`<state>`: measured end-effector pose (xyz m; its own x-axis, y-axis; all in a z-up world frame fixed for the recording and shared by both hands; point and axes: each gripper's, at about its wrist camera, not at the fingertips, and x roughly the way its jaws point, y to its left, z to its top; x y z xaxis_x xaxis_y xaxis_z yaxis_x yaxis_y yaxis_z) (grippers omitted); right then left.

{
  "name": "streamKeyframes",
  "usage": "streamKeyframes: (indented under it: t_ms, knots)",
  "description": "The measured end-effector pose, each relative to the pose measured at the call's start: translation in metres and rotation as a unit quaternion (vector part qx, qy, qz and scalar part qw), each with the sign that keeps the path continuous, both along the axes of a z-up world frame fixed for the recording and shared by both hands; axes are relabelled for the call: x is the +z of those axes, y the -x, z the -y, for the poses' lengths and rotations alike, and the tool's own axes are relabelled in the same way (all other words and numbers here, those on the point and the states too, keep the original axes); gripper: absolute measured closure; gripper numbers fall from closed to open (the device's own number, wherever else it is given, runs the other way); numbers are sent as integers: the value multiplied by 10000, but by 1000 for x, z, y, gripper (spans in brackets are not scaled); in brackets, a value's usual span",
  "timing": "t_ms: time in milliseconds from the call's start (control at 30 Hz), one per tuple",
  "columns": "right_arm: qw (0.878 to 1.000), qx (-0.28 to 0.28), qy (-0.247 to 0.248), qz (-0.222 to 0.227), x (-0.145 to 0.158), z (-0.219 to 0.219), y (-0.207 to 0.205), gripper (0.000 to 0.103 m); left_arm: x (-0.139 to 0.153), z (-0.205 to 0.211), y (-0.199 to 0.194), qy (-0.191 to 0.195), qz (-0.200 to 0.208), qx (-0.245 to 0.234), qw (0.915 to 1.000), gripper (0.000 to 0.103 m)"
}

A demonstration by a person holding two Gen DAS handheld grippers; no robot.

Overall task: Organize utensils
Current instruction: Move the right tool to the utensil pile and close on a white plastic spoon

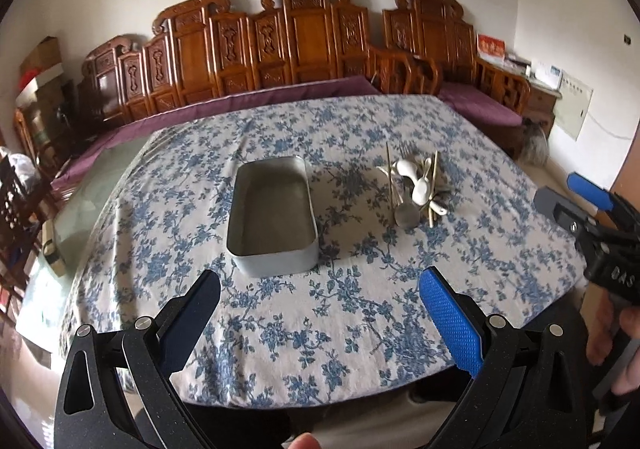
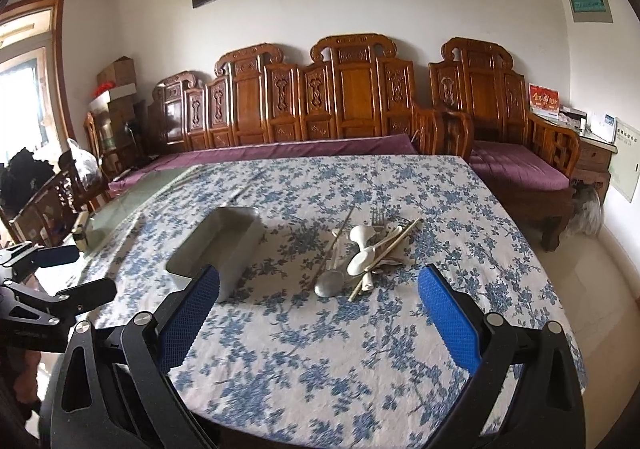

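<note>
Both tools [image 1: 320, 289] [image 2: 320, 289] gape; one tin [image 1: 272, 209], two white spoons [image 2: 362, 249].

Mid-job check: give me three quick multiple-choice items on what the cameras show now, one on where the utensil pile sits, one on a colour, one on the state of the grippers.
1. Where is the utensil pile relative to the metal tray?
A. Inside the tray
B. On the tablecloth, to the tray's right
C. On the purple sofa cushion

2. What colour is the pattern on the tablecloth?
A. Red
B. Green
C. Blue

3. What state are the left gripper and right gripper in?
A. Both open and empty
B. Left shut on a spoon
C. Right shut on chopsticks

Answers: 1 B, the tray holds nothing and the pile lies apart from it on the cloth. 2 C, blue flowers on a pale ground. 3 A, each wrist view shows the fingers spread wide with only cloth between them.
</note>
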<state>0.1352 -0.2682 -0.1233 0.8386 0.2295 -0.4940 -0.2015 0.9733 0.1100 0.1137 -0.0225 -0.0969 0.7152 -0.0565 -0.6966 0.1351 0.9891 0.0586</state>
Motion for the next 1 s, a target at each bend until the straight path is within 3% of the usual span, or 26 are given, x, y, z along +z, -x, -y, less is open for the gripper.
streamKeyframes:
  t_ms: [333, 567, 700, 1000]
  knots:
    - [9991, -91, -40, -414, -38, 27, -85, 29, -22, 21, -58, -204, -258, -352, 9988, 6]
    - [9964, -84, -225, -816, -72, 42, -149, 48, -44, 31, -99, 70, -509, -579, 9970, 6]
    - [9949, 57, -211, -984, -89, 38, -186, 52, -52, 33, -116, 260, -633, -677, 9954, 6]
    - [9876, 416, -50, -1514, -139, 17, -245, 57, -61, 37, -141, 309, -687, -721, 9945, 7]
